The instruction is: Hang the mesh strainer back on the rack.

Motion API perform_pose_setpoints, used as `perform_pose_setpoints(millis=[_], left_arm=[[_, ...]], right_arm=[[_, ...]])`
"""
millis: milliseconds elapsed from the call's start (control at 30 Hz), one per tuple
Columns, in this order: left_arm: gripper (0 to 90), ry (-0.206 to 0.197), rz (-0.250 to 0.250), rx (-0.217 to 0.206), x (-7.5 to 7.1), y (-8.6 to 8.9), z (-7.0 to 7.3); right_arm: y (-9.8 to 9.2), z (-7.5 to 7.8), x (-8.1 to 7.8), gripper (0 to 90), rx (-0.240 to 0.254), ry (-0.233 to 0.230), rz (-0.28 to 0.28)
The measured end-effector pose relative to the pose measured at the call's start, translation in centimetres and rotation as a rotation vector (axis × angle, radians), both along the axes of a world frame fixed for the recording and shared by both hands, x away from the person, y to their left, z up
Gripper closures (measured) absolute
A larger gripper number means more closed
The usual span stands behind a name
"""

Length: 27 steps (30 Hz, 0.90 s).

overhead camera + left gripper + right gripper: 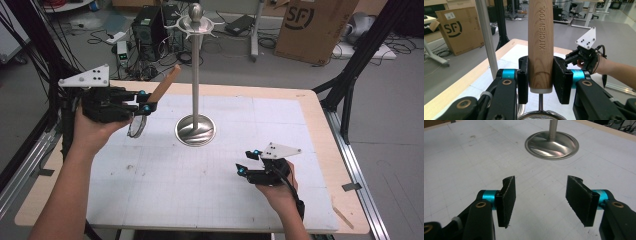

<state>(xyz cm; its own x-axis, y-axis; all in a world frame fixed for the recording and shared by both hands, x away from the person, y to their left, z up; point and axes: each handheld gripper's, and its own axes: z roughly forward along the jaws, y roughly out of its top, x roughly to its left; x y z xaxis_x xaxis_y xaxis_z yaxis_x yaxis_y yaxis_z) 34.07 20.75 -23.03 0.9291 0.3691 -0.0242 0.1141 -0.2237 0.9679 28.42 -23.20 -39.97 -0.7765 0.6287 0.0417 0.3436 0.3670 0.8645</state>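
- Left tongs (540, 76): clamping the strainer's wooden handle (540, 45), lifted above the tabletop (200, 170).
- Right tongs (546, 200): standing open, empty, near the steel stand (195, 129).

From my end I can read "KITCHEN TOOL" running along the wooden handle (540, 45), and "SF" printed on the cardboard box (459, 28) behind the table.

A fixed high camera looks forward and down across the white table mat (200, 190), with the steel rack stand (195, 75) near its middle. The left gripper camera looks close along a wooden handle (540, 45), with the stand's pole just left of it. The right gripper camera, low over the mat, faces the stand's round base (552, 145), which the high view also shows.
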Motion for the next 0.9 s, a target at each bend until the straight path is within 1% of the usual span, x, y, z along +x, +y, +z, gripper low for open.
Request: perform_pose_setpoints(millis=[167,267,433,533,600,667,733,833,900], left_arm=[[68.6,0.004,-0.014,0.005,0.8,0.0,0.9],[68.7,-0.002,-0.013,0.015,1.3,-0.1,1.4],[68.6,0.001,-0.010,0.028,2.1,-0.5,2.1],[68.6,0.005,-0.007,0.029,2.5,-0.6,2.4],[68.6,0.003,-0.007,0.027,2.7,-0.4,2.6],[68.7,0.008,-0.004,0.016,3.1,0.0,2.7],[68.7,0.013,0.009,0.007,3.4,0.5,2.9],[68.7,0.025,0.020,-0.018,4.1,1.5,3.1],[68.6,0.027,0.032,-0.023,4.7,2.0,3.4]], right_arm=[[0.0,0.0,0.1,40.4,0.004,-0.005,0.001],[-0.1,0.0,0.0,40.4,0.001,0.000,-0.002],[-0.2,0.0,0.1,40.4,0.005,-0.005,-0.002],[-0.2,0.1,0.0,40.5,0.010,-0.002,-0.004],[-0.3,0.1,0.1,40.4,0.008,-0.006,-0.003],[-0.3,0.1,0.1,40.4,0.007,-0.005,-0.005],[-0.3,0.1,0.1,40.5,0.007,-0.004,-0.005],[-0.4,0.1,0.1,40.4,0.007,-0.005,-0.004],[-0.4,0.0,0.1,40.4,0.006,-0.005,-0.003]])
